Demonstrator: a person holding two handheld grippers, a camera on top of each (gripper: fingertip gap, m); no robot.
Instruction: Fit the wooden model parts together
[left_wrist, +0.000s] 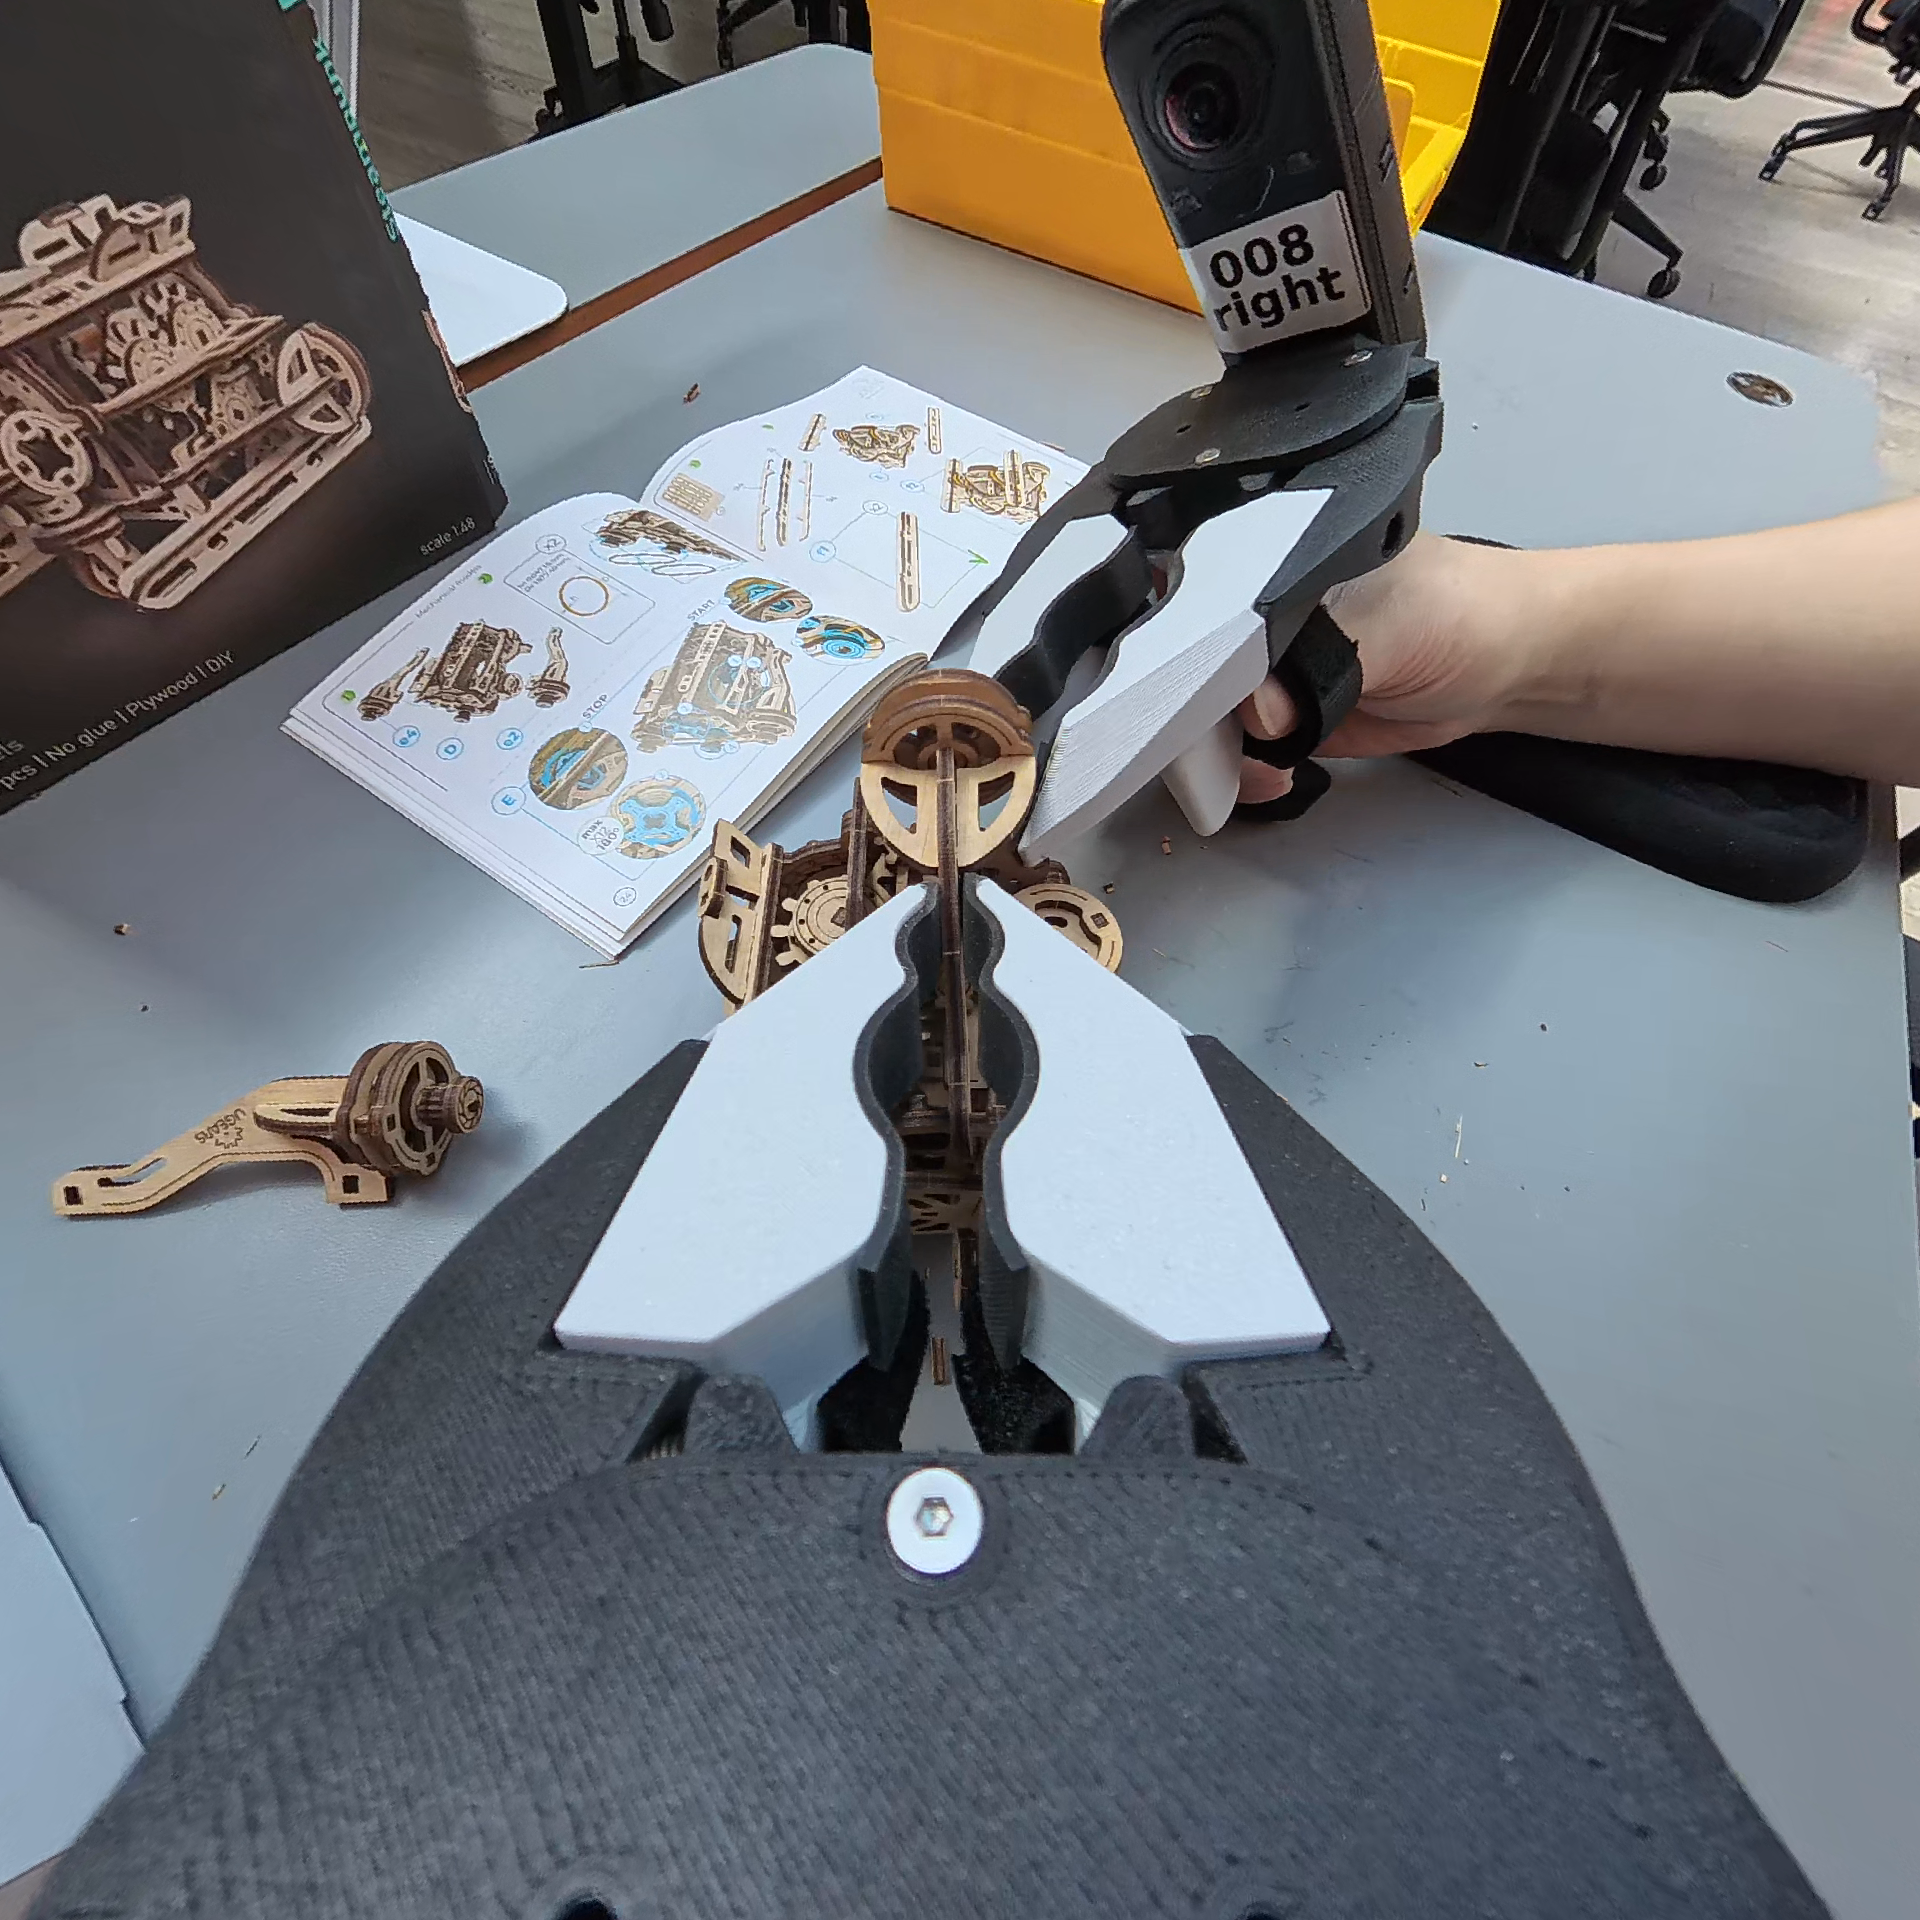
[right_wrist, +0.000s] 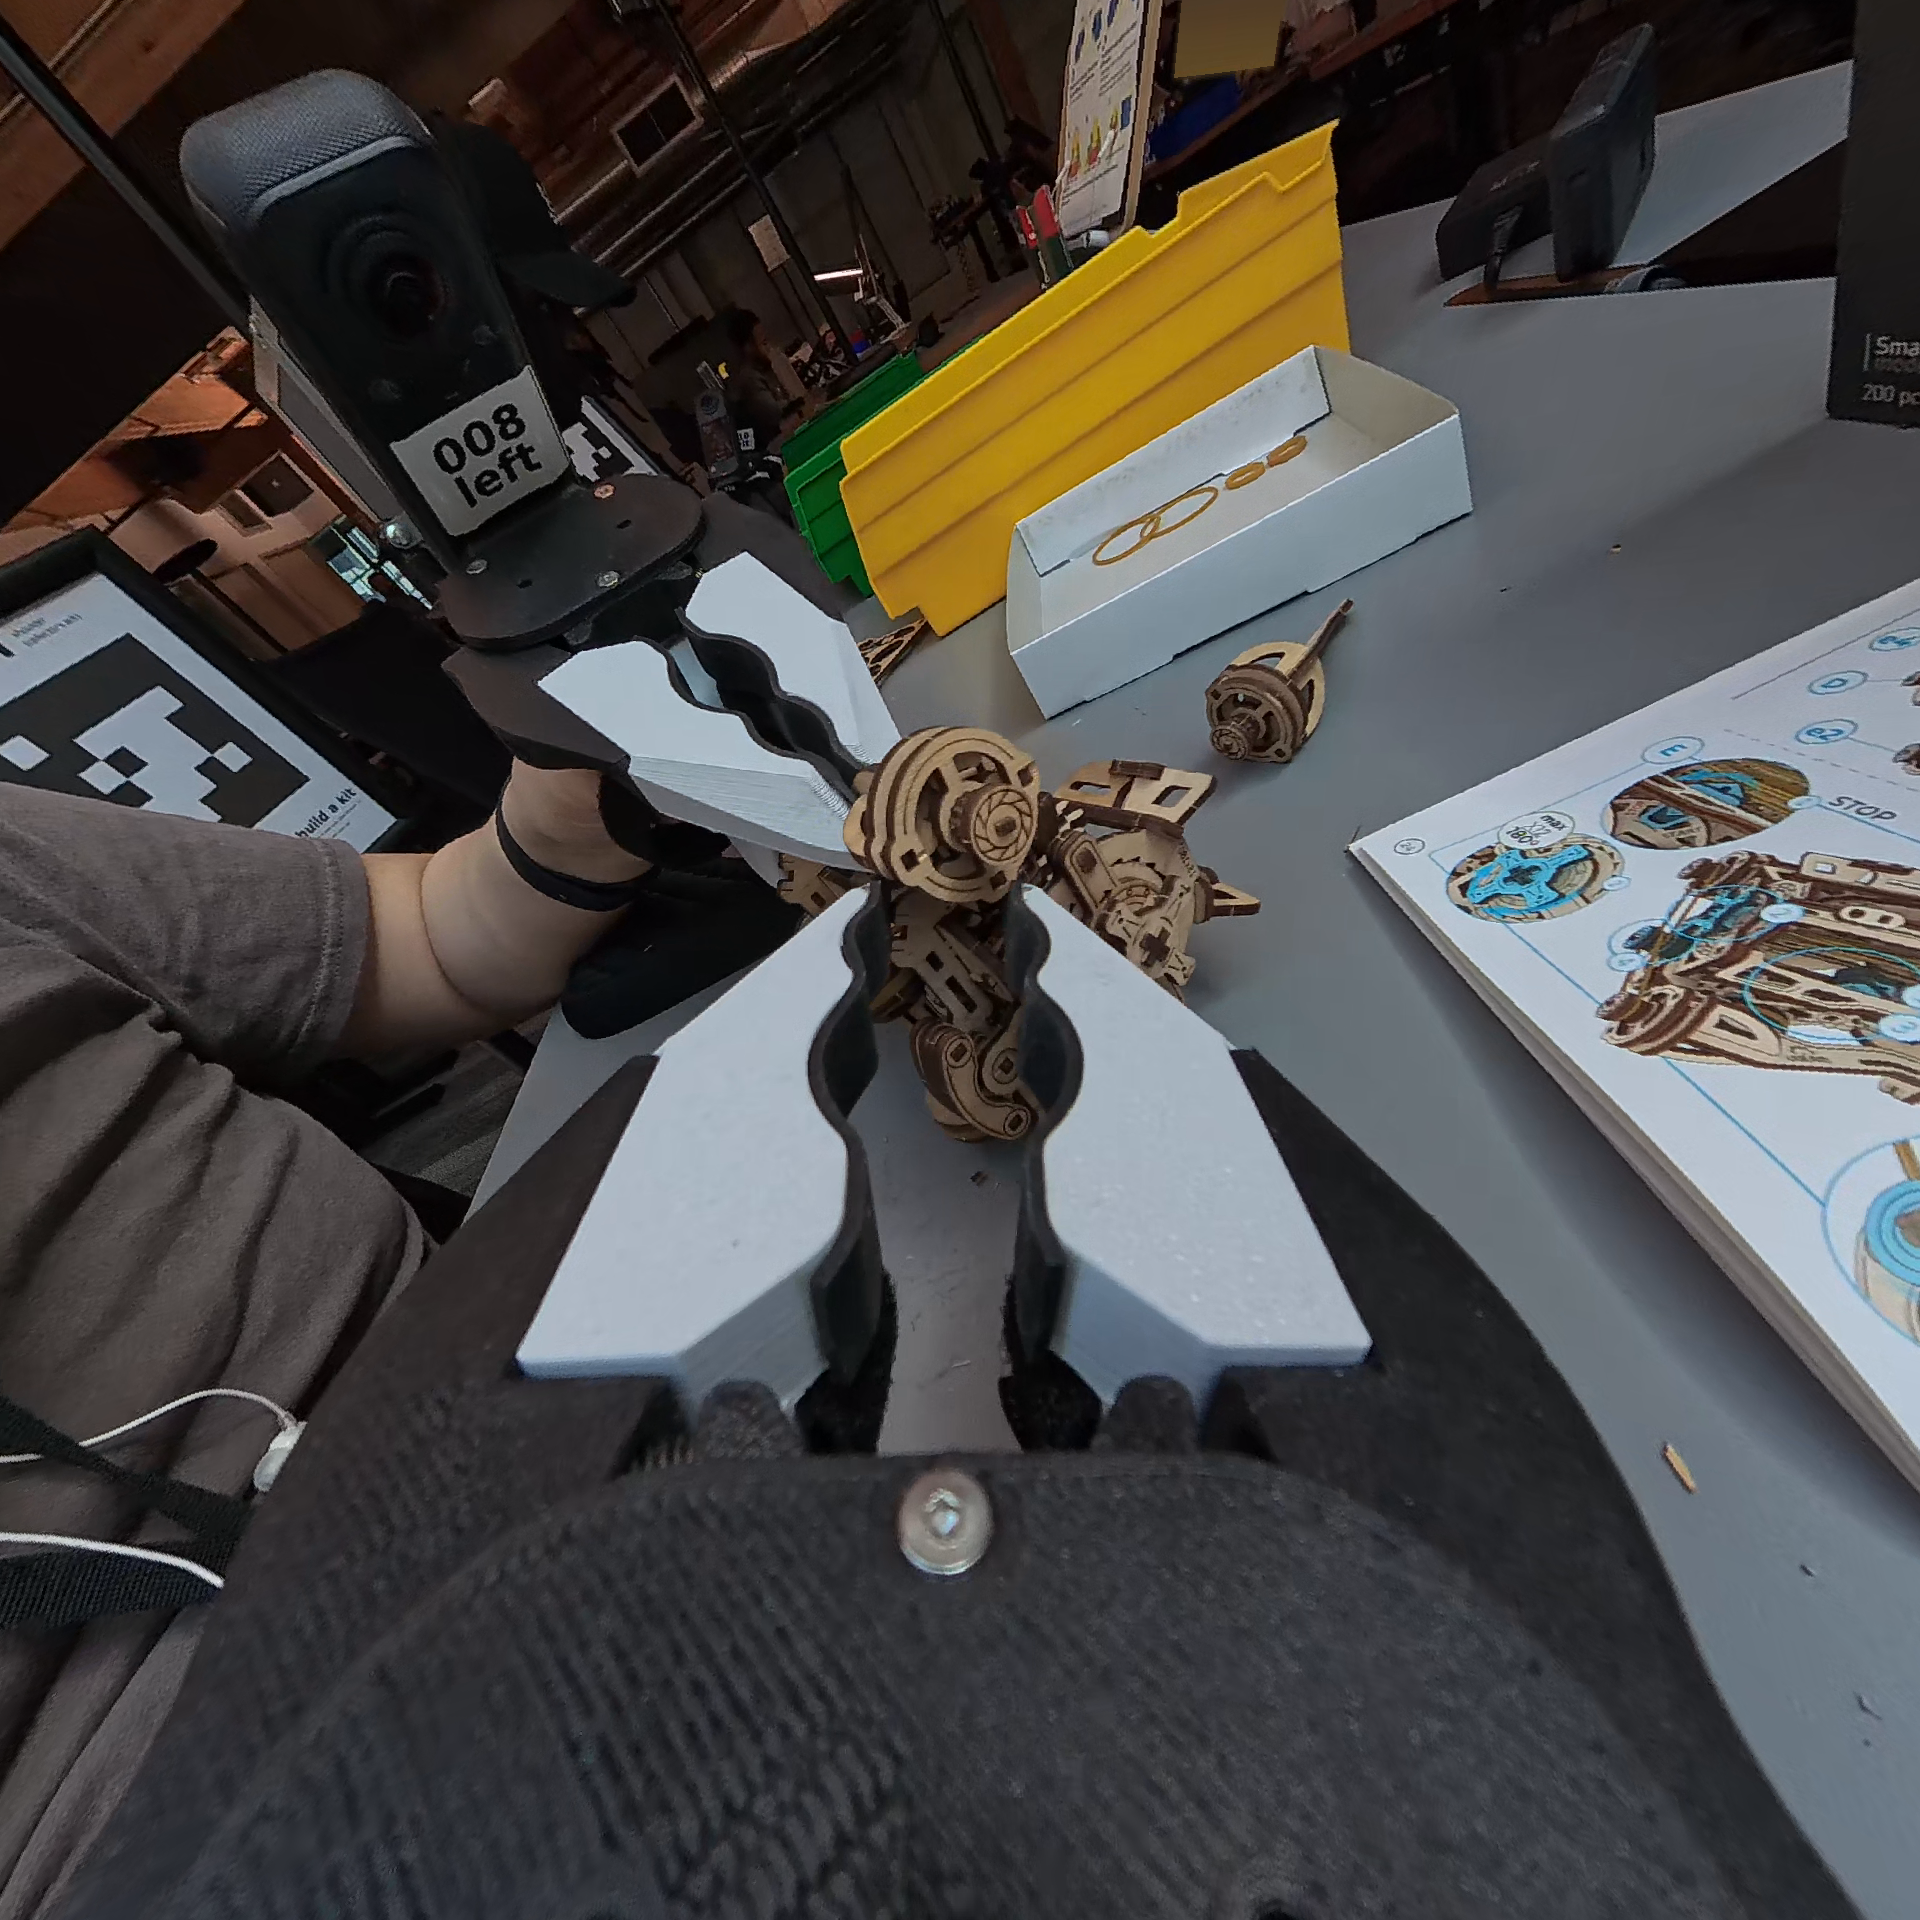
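Tray: white cardboard tray (right_wrist: 1351, 582), far centre, holds rubber bands (right_wrist: 1153, 530).
Bins: yellow bin (right_wrist: 1091, 416), green bin (right_wrist: 821, 468) behind; contents hidden.
Left gripper (left_wrist: 948, 894): clamped on wheel part (left_wrist: 945, 769).
Right gripper (right_wrist: 948, 904): around wooden model (right_wrist: 966, 997); contact unclear.

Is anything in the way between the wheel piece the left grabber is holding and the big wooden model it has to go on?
Nothing separate shows between them. The left gripper pinches the wheel piece by its thin plate, right above the wooden model. The right gripper reaches around the same spot, its fingertips beside the wheel, so it crowds the joint.
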